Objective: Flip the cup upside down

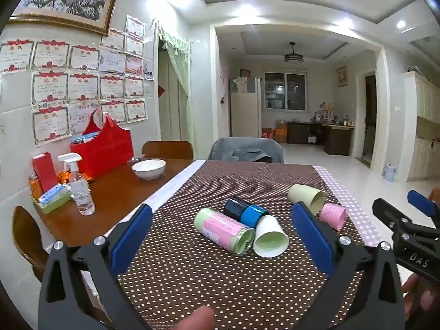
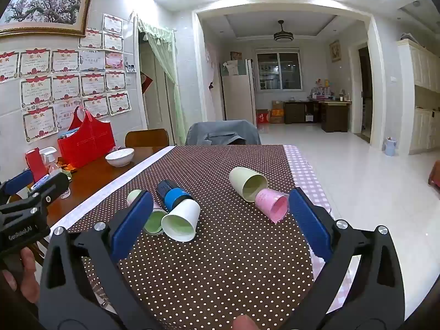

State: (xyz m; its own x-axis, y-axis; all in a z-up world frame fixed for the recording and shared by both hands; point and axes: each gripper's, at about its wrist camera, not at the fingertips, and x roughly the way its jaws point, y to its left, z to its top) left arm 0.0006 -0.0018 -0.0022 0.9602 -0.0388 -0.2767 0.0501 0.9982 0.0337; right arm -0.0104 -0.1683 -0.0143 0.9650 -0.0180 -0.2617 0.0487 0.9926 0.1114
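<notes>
A: Both grippers, left gripper and right gripper, hung agape, empty?

B: Yes. Ahead lay the white cup sideways, touching the blue cup; a careless pinch could've rolled it.

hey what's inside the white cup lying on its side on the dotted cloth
The white cup shows a pale green inner wall and nothing inside, as far as its mouth reveals. Its bottom is out of sight in both views.

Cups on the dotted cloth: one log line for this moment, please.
cups: five, all on their sides | white cup nearest | left gripper: open, empty | right gripper: open, empty | flip: not begun
</notes>
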